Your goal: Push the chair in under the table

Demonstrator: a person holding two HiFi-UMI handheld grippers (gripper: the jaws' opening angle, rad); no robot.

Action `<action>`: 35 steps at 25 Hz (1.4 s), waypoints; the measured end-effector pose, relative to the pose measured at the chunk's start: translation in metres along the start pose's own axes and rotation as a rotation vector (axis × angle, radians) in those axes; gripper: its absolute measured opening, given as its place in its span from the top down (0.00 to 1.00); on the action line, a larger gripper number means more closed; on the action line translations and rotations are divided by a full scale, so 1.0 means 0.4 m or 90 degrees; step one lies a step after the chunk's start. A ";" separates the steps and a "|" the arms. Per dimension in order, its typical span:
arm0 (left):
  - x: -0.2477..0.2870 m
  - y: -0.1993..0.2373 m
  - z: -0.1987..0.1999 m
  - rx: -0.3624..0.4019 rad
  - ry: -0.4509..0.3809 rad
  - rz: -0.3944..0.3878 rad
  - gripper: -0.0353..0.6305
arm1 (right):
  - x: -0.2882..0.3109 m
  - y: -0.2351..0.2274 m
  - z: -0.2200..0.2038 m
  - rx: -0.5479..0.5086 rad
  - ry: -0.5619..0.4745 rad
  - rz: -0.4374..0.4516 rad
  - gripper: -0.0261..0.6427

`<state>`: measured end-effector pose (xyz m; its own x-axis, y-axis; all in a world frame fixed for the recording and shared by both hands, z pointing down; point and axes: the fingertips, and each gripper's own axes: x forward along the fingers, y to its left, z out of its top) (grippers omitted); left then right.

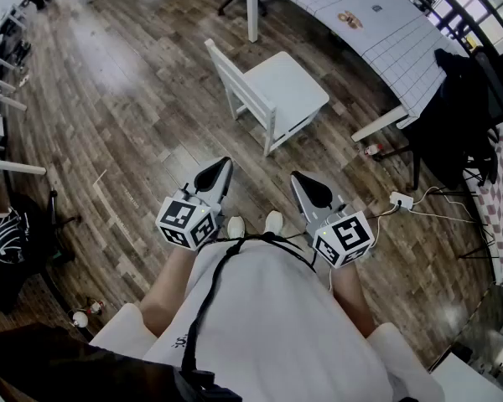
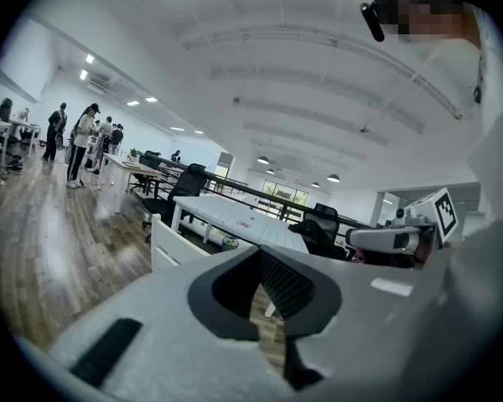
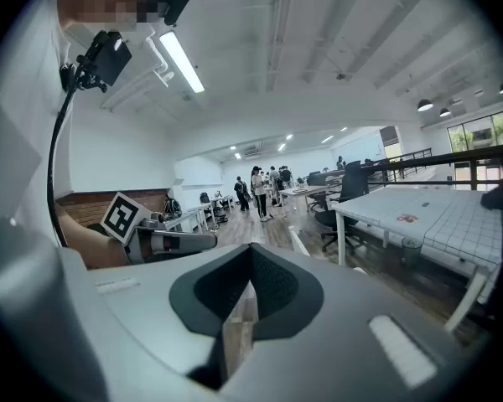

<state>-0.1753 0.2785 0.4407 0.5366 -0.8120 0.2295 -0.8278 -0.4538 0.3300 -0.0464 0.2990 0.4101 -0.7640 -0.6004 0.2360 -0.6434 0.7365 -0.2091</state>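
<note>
A white wooden chair (image 1: pixel 272 97) stands on the wood floor, a little out from the white gridded table (image 1: pixel 377 19), with its backrest toward me. Both grippers are held side by side in front of my body, well short of the chair. My left gripper (image 1: pixel 225 163) is shut with nothing in it, and my right gripper (image 1: pixel 295 177) is shut and empty too. In the left gripper view the shut left gripper (image 2: pixel 262 256) points toward the chair's backrest (image 2: pixel 169 249) and the table (image 2: pixel 239 216). The right gripper view shows the shut right gripper (image 3: pixel 251 276) and the table (image 3: pixel 440 212).
A black office chair draped with a dark jacket (image 1: pixel 469 99) stands at the table's right end. A power strip with cables (image 1: pixel 401 199) and a small bottle (image 1: pixel 370 149) lie on the floor near it. A black bag (image 1: pixel 8 239) sits at left. Several people (image 2: pixel 80 145) stand far off.
</note>
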 end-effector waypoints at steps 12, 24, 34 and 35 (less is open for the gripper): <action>-0.009 0.010 -0.007 0.003 0.005 0.000 0.94 | -0.006 0.009 -0.005 0.011 -0.005 0.003 0.95; 0.020 -0.004 -0.009 -0.008 0.008 0.011 0.94 | -0.025 -0.033 -0.021 0.074 0.008 0.042 0.95; 0.080 -0.040 -0.011 -0.001 -0.003 0.049 0.94 | -0.057 -0.103 -0.030 0.017 0.015 0.077 0.95; 0.084 -0.044 -0.011 -0.003 -0.006 0.053 0.94 | -0.062 -0.110 -0.031 0.018 0.016 0.081 0.95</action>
<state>-0.1419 0.2609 0.4466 0.4648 -0.8499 0.2482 -0.8686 -0.3834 0.3138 0.0016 0.2853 0.4252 -0.8383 -0.4947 0.2293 -0.5428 0.7968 -0.2654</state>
